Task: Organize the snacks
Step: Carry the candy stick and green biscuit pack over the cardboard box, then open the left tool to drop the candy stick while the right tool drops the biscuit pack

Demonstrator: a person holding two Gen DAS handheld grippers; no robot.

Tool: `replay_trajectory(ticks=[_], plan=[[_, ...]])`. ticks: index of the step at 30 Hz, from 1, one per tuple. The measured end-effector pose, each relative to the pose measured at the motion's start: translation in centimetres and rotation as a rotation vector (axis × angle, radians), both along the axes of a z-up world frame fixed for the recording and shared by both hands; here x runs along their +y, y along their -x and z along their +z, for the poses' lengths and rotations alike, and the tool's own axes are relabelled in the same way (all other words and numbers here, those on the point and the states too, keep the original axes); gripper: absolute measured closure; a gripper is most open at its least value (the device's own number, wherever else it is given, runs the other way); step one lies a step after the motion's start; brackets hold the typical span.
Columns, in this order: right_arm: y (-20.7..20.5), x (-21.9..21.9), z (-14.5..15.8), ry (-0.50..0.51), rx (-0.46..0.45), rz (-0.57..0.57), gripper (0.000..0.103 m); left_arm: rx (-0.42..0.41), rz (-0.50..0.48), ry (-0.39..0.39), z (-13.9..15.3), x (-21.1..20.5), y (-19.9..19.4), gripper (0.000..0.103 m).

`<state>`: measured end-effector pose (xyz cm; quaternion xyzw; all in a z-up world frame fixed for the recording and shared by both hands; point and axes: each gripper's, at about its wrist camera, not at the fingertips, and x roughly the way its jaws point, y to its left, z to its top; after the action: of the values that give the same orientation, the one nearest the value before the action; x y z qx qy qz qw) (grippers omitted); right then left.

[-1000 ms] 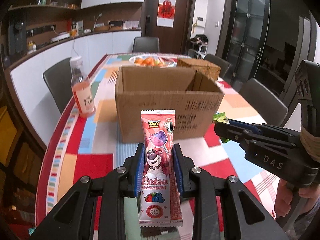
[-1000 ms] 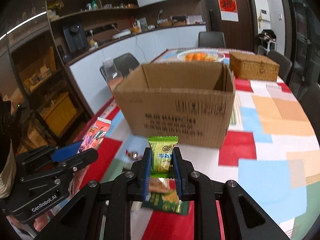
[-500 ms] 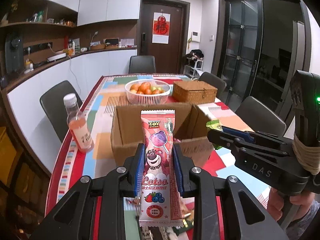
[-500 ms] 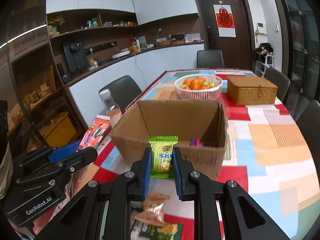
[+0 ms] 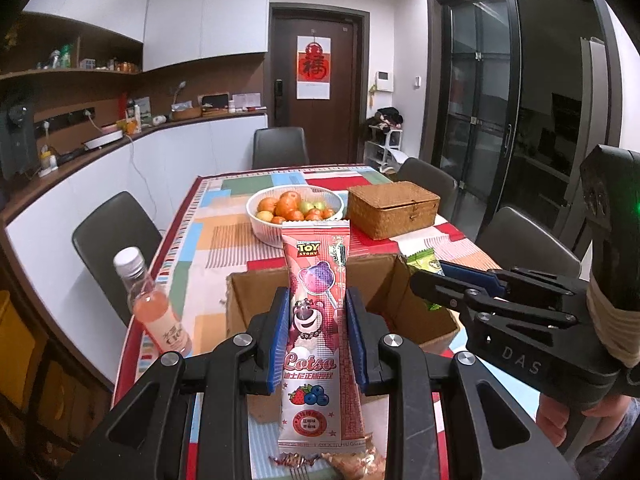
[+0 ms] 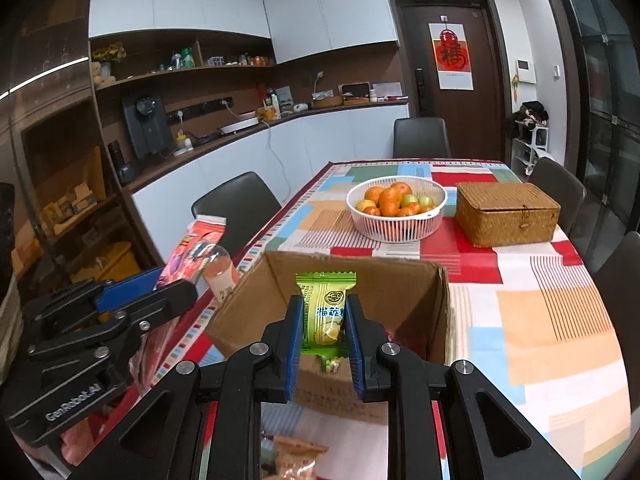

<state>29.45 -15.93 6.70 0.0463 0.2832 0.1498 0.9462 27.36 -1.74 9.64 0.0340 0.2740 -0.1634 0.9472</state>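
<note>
While the left gripper (image 5: 317, 336) clamps a tall pink lollipop packet (image 5: 318, 320) upright and the right gripper (image 6: 323, 330) pinches a small green candy wrapper (image 6: 325, 308), the open brown cardboard box (image 6: 400, 292) sits just ahead, below both.

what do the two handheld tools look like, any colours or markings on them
Both are black plastic linkage frames with silver screws and blue pads on the fingers. The left tool carries white "GenRobot.AI" lettering on its side. The right tool reads "DAS", has tan tape wound round its handle and a green light on its body.
</note>
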Motion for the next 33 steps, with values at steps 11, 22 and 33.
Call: replay_trajectory(ticks=[11, 22, 33], plan=[[-4.0, -0.4, -0.6, 0.036, 0.063, -0.025, 0.081, 0.112, 0.002, -0.021, -1.5, -0.9, -6.0, 0.075], [-5.7, -0.5, -2.5, 0.075, 0.128, -0.063, 0.081, 0.170, 0.048, -0.088, -3.8, -1.4, -8.7, 0.061], [-2.9, 0.7, -1.2, 0.091, 0.088, -0.029, 0.067, 0.085, 0.069, -0.067, -1.9, 0.3, -4.0, 0.054]])
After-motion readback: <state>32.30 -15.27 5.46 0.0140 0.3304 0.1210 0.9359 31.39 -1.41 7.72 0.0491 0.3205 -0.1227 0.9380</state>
